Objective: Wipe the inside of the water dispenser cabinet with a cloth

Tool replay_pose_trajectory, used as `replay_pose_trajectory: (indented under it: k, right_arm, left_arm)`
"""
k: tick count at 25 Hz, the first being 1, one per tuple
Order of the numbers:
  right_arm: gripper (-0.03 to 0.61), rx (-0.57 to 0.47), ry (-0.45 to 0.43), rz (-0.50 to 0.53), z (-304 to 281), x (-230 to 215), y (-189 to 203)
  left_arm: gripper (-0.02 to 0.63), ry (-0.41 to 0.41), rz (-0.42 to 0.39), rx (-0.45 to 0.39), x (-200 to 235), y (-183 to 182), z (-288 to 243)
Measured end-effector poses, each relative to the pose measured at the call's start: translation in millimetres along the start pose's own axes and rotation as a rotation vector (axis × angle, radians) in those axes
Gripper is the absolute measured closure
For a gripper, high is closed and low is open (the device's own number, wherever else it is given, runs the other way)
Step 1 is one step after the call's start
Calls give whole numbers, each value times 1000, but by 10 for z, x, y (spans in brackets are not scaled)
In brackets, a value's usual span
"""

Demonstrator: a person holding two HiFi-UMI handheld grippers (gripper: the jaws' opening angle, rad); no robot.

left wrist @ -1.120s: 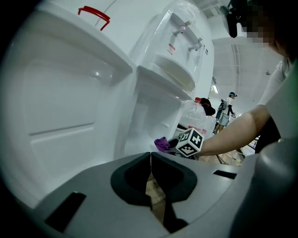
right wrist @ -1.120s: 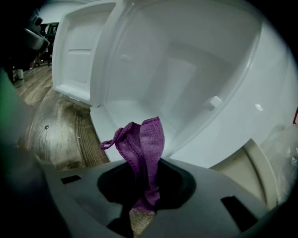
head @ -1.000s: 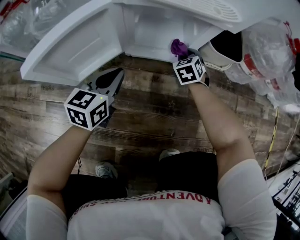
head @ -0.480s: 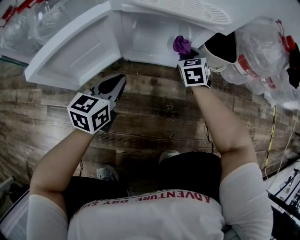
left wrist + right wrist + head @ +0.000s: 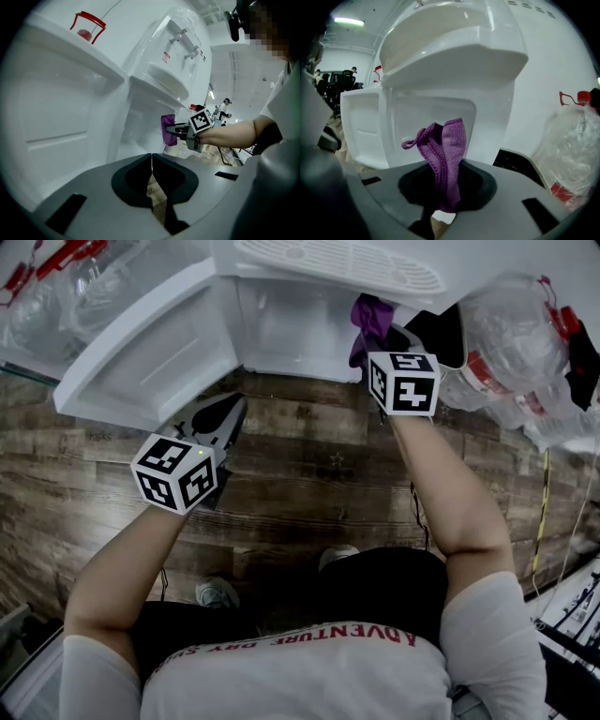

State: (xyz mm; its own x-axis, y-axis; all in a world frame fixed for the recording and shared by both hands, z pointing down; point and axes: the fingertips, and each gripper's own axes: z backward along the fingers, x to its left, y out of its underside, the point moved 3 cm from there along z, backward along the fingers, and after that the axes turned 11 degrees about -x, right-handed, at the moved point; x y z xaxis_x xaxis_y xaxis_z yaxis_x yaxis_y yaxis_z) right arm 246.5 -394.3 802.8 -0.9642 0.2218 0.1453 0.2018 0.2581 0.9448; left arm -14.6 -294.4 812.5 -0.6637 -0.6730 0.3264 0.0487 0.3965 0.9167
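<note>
A white water dispenser stands before me with its lower cabinet (image 5: 295, 329) open and the door (image 5: 150, 348) swung out to the left. My right gripper (image 5: 375, 334) is shut on a purple cloth (image 5: 368, 317), held at the cabinet's right front edge. In the right gripper view the cloth (image 5: 443, 161) stands up from the jaws in front of the cabinet opening (image 5: 433, 124). My left gripper (image 5: 225, 409) hangs shut and empty over the floor below the door. The left gripper view shows the cloth (image 5: 168, 130) and the right gripper (image 5: 177, 130) at the cabinet.
Large clear water bottles (image 5: 525, 343) in plastic lie to the right of the dispenser, one with a red cap (image 5: 581, 98). The drip tray grille (image 5: 337, 263) juts out above the cabinet. Wood-pattern floor (image 5: 300, 484) lies below. Cables (image 5: 544, 512) run at the right.
My right gripper has risen with the cloth from the cabinet's bottom edge to higher up at its right side. The left gripper has barely moved.
</note>
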Motion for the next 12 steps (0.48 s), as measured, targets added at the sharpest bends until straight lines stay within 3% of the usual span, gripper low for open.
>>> replay_pose_trajectory:
  k: [12]
  right_arm:
    - [483,-121,-10,-199,118,-80,-377]
  left_arm:
    - [586,-4,-4,-16,31,-41,29]
